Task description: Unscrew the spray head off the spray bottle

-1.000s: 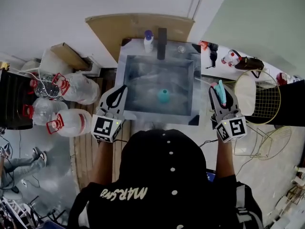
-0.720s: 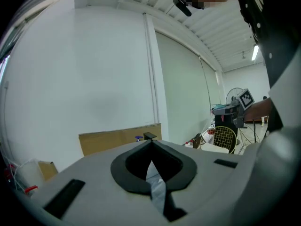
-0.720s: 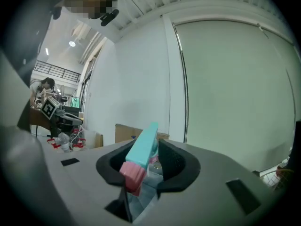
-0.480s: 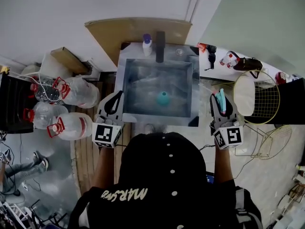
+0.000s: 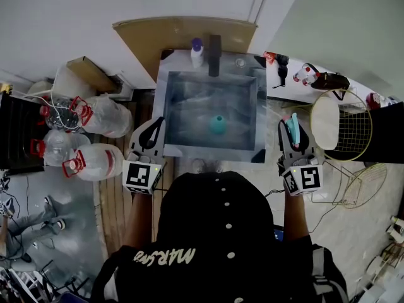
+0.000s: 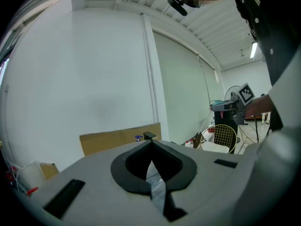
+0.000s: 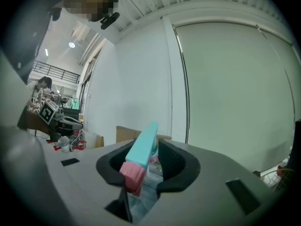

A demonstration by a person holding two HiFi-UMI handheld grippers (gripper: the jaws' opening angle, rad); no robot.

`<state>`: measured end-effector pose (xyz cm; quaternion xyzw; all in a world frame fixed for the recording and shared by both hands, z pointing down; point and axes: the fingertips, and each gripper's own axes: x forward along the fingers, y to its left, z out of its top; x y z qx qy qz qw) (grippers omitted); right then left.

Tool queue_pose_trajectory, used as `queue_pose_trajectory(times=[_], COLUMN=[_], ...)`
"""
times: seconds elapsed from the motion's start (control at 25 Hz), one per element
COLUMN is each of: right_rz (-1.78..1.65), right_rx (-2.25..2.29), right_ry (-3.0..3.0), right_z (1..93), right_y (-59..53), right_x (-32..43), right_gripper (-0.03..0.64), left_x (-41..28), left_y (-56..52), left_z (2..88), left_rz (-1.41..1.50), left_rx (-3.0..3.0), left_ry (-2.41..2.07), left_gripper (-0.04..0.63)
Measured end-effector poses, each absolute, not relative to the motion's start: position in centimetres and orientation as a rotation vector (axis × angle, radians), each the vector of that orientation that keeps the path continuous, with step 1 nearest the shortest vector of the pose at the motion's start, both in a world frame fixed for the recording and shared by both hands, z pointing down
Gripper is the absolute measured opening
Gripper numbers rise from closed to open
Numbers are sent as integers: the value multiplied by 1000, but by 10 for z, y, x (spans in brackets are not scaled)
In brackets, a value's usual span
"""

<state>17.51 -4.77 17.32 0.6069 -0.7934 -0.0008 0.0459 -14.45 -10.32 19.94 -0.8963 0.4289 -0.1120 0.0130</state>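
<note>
spray head (image 7: 140, 149): teal, pink nozzle, in right gripper (image 5: 292, 122) | spray bottle (image 5: 217, 125): teal, upright (uncapped) in sink (image 5: 189, 106)

Light even and diffuse, bright overall; white wall (image 5: 76, 24) near-uniform, no hard shadows. Steel sink (image 5: 189, 100) carries a hazy sheen. Gripper views: heavy fisheye bending, black vignetted corners, ceiling strip light (image 6: 254, 49) blown out, left tongs (image 6: 150, 145) slightly soft.

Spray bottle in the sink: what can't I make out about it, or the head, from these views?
- spray bottle: in the head view it is too small to tell upright from tipped. Both gripper views aim above the sink and miss it.
- spray head: in the right gripper view its lower end is hidden inside the right claw gripping it. It is tiny in the head view.
</note>
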Motion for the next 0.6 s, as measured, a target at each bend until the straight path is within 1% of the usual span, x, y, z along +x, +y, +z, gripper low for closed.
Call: queue_pose_trajectory(times=[0.6], right_rz=[-14], right_rx=[1859], right_ry=[-2421], right_z=[168], right_y=[-52], right_x=[171], right_gripper=[144], left_x=[-141], left_y=[-106], left_z=[199], left_rz=[-374], left_rx=[-2795], left_ry=[1291], left_gripper=[25])
